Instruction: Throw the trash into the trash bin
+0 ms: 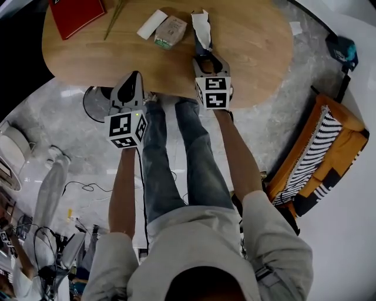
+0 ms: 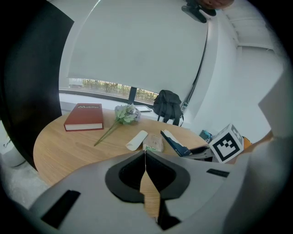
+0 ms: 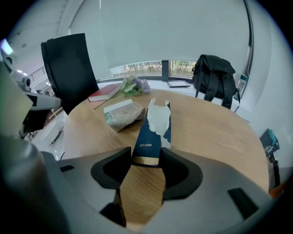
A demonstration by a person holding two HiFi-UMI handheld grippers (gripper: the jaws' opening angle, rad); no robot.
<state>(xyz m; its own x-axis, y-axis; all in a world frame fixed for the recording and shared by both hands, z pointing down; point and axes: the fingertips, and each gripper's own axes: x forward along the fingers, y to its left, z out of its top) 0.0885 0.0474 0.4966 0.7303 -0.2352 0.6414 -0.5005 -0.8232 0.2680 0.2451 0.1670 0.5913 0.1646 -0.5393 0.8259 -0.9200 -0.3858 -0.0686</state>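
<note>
The round wooden table (image 1: 252,53) carries everything. A red book (image 1: 75,14) and a flower stem (image 3: 132,87) lie at its far side, and both look like things to leave alone. Nearer lie three pieces of trash: a torn dark blue packet (image 3: 152,132) with white paper sticking out, a crumpled carton (image 3: 122,115) just beside it, and a white paper roll (image 1: 152,24). No view shows a trash bin for certain.

The right claw (image 3: 145,159) is set on the near end of the blue packet, and its pads look pressed against the two long sides. The left claw (image 2: 145,154) hangs at the table's edge with its tips closed together on nothing.

The grip sits at the very end of a long, light packet, so it could swing or slip. Squeeze firmly, lift straight up before turning away, and keep it clear of the carton. The loose white paper may drop out, so carry it level and slowly. The left claw could open and take the carton.
</note>
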